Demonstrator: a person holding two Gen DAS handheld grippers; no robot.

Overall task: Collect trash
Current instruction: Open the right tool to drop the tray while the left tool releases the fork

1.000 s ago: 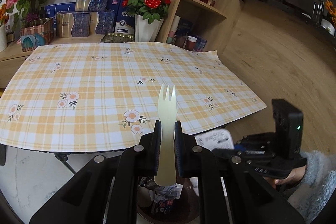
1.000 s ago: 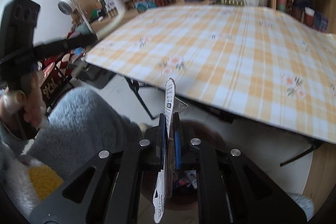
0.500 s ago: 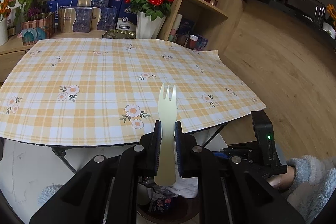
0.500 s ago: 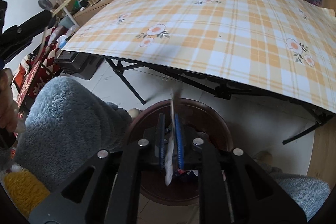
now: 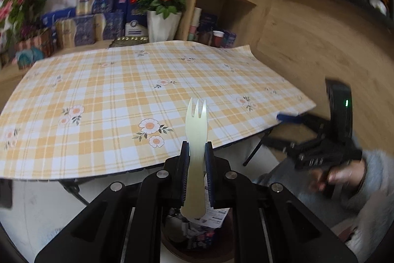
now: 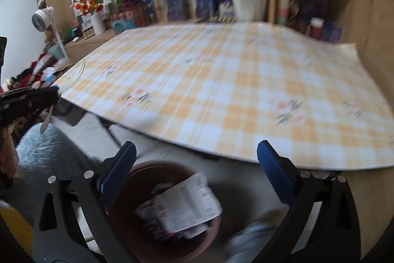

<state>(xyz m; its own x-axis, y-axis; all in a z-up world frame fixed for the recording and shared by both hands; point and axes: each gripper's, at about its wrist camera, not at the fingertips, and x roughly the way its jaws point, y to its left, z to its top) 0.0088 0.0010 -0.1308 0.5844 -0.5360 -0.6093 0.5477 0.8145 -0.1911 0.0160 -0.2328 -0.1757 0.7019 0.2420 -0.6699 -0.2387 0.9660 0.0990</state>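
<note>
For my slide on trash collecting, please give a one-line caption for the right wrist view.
Right gripper opening, empty, above the brown round bin; white printed paper wrapper inside.

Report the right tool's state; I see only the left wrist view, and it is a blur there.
Observer: The right tool has its jaws opening wide, with nothing between them.
Operator: Confirm where the printed wrapper is.
Observer: The printed wrapper lies inside the brown bin, on top of other trash.
Operator: Place that bin for me.
Observer: It stands on the floor right below the open jaws, just in front of the plaid-covered table.
</note>
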